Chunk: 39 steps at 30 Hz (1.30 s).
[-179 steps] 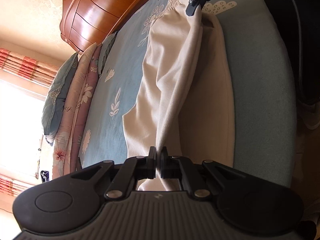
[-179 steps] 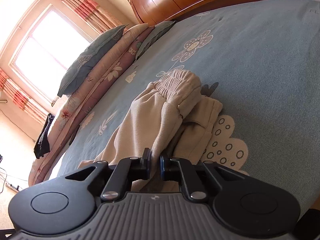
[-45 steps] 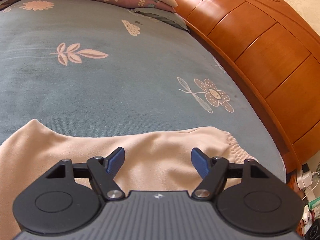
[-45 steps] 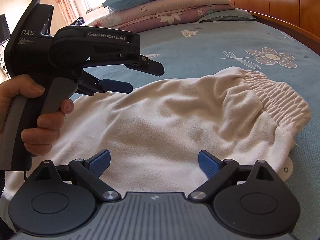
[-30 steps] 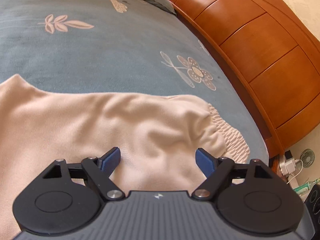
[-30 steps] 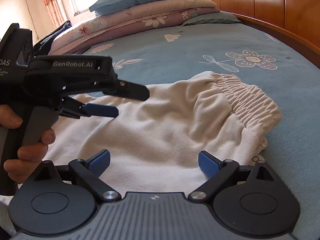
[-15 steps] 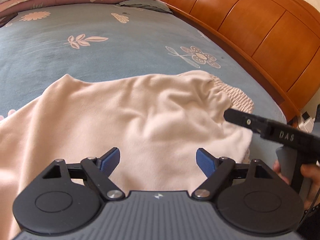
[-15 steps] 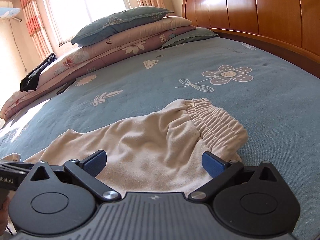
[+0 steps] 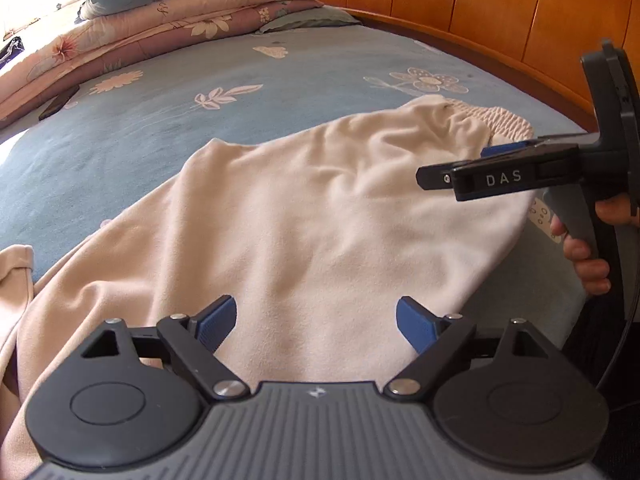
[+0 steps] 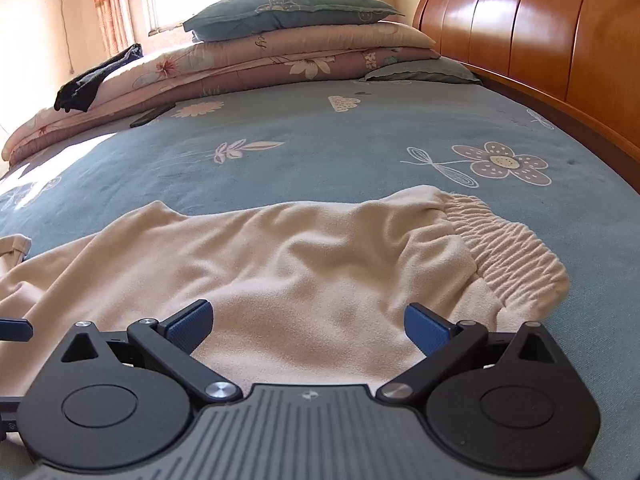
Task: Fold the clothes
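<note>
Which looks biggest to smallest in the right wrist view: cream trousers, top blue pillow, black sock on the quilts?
1. cream trousers, though nearest the camera, which inflates them
2. top blue pillow
3. black sock, clearly smallest

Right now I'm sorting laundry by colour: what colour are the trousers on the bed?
Plain cream trousers, no pattern; the right wrist view shows them best.
</note>
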### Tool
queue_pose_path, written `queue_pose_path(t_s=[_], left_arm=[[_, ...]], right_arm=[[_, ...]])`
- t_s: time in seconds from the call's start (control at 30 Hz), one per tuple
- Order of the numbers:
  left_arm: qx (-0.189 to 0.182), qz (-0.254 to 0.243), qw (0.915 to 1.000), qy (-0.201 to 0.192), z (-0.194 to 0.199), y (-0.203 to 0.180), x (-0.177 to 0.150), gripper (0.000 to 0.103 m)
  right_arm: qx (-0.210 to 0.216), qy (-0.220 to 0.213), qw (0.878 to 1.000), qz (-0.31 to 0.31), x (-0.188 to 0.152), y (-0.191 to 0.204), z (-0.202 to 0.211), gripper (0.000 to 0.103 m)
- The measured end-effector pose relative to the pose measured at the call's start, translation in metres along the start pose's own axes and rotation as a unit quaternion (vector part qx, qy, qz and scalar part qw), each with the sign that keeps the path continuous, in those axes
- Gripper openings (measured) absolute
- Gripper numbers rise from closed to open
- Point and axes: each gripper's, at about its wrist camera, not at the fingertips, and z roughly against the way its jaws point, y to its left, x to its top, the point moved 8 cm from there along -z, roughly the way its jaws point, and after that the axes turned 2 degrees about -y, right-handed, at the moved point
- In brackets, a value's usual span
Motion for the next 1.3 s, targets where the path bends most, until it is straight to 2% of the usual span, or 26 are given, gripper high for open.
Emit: queue_pose_path(t_s=[0.03,0.1,0.2,0.33,0.43,0.5,0.6,0.7,0.8,0.87,0.93,1.0,1.13,1.3], left_arm=[[0.007,0.001,0.9999,0.008,-0.007,0.005,-0.004,0.087],[0.022,0.006,0.9995,0.02,-0.02,0.016,-0.011,0.1],[0.016,0.019,0.9995,0.022,-0.03,0.029,-0.005,0.101],[0.019,0.002,0.9994,0.027,-0.037,0.035,0.003,0.103],[0.024,0.009,0.999,0.036,-0.037,0.036,0.007,0.102],[0.05,0.007,0.9983,0.028,-0.026,0.033,0.01,0.097],[0.045,-0.024,0.9987,-0.005,-0.001,0.019,0.014,0.098],[0.024,-0.03,0.9993,-0.005,0.007,0.007,0.006,0.099],[0.032,-0.019,0.9991,0.019,-0.005,0.006,-0.009,0.099],[0.031,0.013,0.9988,0.035,-0.015,0.012,-0.019,0.1],[0.015,0.06,0.9978,0.022,-0.018,0.021,-0.023,0.103],[0.014,0.071,0.9973,0.011,-0.017,0.025,-0.023,0.103],[0.025,0.061,0.9977,0.016,-0.018,0.022,-0.023,0.103],[0.017,0.054,0.9977,0.038,-0.017,0.024,-0.02,0.101]], right_arm=[[-0.007,0.01,1.0,0.016,-0.003,0.005,-0.004,0.103],[-0.012,0.035,0.999,0.033,-0.01,0.011,-0.014,0.103],[-0.032,0.051,0.997,0.046,-0.02,0.016,-0.023,0.103],[-0.033,0.05,0.998,0.025,-0.021,0.013,-0.025,0.103],[-0.033,0.053,0.998,0.021,-0.02,0.013,-0.026,0.103],[-0.032,0.053,0.998,0.023,-0.019,0.013,-0.025,0.103],[-0.02,0.052,0.998,0.002,-0.015,0.008,-0.023,0.103],[-0.011,0.049,0.998,-0.025,-0.011,0.005,-0.021,0.103],[-0.01,0.05,0.998,-0.038,-0.01,0.003,-0.021,0.103],[-0.013,0.051,0.998,-0.038,-0.01,0.004,-0.022,0.103],[-0.016,0.05,0.998,-0.035,-0.01,0.005,-0.022,0.103],[-0.019,0.049,0.998,-0.027,-0.011,0.006,-0.023,0.103],[-0.029,0.05,0.998,-0.011,-0.012,0.008,-0.025,0.103],[-0.042,0.049,0.998,0.001,-0.012,0.01,-0.028,0.103]])
